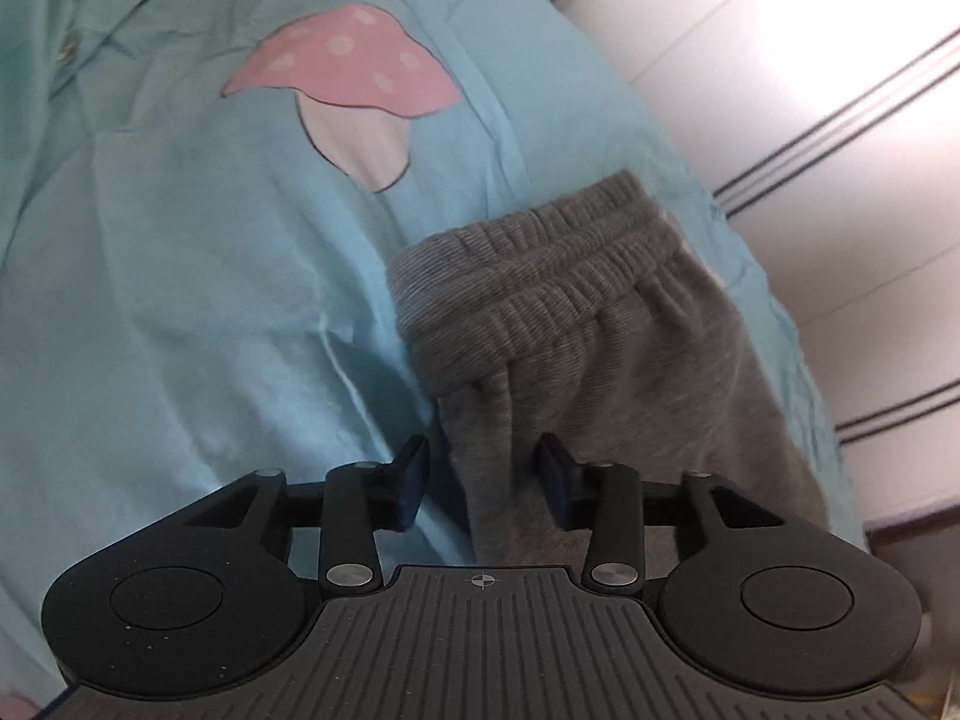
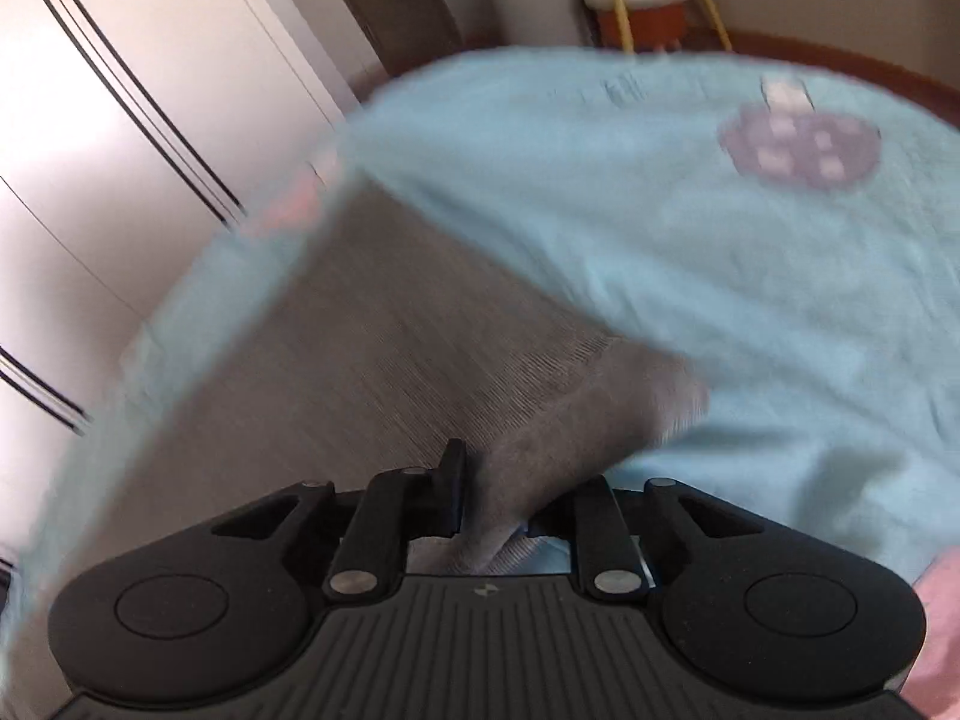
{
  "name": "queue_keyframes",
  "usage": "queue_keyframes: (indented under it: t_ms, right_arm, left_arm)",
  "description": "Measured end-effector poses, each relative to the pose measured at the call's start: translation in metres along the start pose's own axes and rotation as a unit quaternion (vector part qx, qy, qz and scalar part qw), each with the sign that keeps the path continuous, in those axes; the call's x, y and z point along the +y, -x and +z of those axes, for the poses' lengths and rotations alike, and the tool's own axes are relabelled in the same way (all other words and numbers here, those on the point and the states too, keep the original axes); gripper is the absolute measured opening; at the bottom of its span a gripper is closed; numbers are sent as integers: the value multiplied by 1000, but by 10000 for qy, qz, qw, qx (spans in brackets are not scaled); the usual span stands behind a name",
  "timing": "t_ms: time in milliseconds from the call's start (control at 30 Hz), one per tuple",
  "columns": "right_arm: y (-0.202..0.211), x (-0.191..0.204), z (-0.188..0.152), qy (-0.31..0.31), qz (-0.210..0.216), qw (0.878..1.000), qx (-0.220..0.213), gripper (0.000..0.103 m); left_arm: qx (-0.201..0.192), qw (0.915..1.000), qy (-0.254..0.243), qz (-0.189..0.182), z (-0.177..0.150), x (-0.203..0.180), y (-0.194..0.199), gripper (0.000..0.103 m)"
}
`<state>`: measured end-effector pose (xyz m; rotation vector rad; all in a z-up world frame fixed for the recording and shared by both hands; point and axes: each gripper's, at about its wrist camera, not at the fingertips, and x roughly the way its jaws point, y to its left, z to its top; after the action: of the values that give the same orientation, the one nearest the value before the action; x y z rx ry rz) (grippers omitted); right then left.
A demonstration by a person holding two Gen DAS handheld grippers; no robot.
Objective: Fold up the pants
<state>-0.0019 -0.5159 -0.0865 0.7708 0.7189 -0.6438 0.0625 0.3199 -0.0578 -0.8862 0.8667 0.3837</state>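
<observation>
Nearest, in the left wrist view: left gripper [image 1: 483,471], matte black jaws apart, straddling a soft fold of the grey pants [image 1: 576,324] without pinching it. Beyond, ribbed elastic waistband [image 1: 528,252], bunched and doubled. All lying on a smooth pale-blue sheet [image 1: 180,300] printed with a pink spotted mushroom [image 1: 348,78]; white panelled wall [image 1: 810,60] at the far right.

In the right wrist view, blurred: right gripper [image 2: 516,510] clamped on a fine-knit grey pant edge [image 2: 540,438]. Farther off, an orange bucket [image 2: 642,18].
</observation>
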Motion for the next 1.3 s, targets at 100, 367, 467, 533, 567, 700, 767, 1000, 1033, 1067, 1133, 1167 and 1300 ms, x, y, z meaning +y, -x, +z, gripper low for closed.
queue_keyframes:
  t_ms: [100, 367, 467, 533, 567, 700, 767, 1000, 1033, 1067, 1133, 1167, 1300]
  right_arm:
    - [6, -13, 7, -717, 601, 9956, -53, 49]
    - [0, 7, 15, -444, 505, 9974, -240, 5]
    - [30, 1, 22, -575, 1173, 9867, -967, 5]
    - [32, -7, 22, -510, 993, 9863, -1215, 5]
    - [25, -11, 22, -395, 470, 9920, -1102, 9]
    - [21, -31, 17, -198, -669, 9944, -793, 30]
    - [42, -30, 12, -78, -801, 9907, -1099, 46]
    - [38, 23, 10, 741, 562, 9940, -578, 46]
    - [26, 30, 6, 897, 715, 9928, -337, 46]
    - [12, 34, 1, 1037, 826, 9911, -70, 45]
    - [-16, 40, -9, 1253, 715, 9883, 506, 45]
    - [-21, 41, -13, 1411, 607, 9873, 415, 40]
    - [-18, 58, -12, 1714, -98, 9851, -59, 37]
  left_arm:
    - [-334, 9993, 43, 164, -3, -6, 23, 66]
    - [-1043, 9936, -432, 95, -25, -59, 69, 82]
    - [-1167, 9902, -727, -236, -40, -83, 82, 87]
    - [-1169, 9878, -973, -347, -54, -98, 76, 91]
    - [-1127, 9870, -1100, -328, -61, -106, 69, 91]
    - [-752, 9813, -1726, -395, -99, -138, 39, 91]
    - [-598, 9749, -2082, -520, -125, -156, 27, 91]
    - [163, 9450, -3145, -880, -213, -203, -9, 91]
    - [250, 9386, -3326, -885, -222, -205, -12, 91]
    - [320, 9299, -3566, -841, -229, -206, -15, 91]
    - [376, 9171, -3917, -639, -235, -207, -22, 92]
    - [363, 9182, -3917, -469, -233, -207, -24, 92]
    - [262, 9416, -3339, -339, -211, -191, -31, 92]
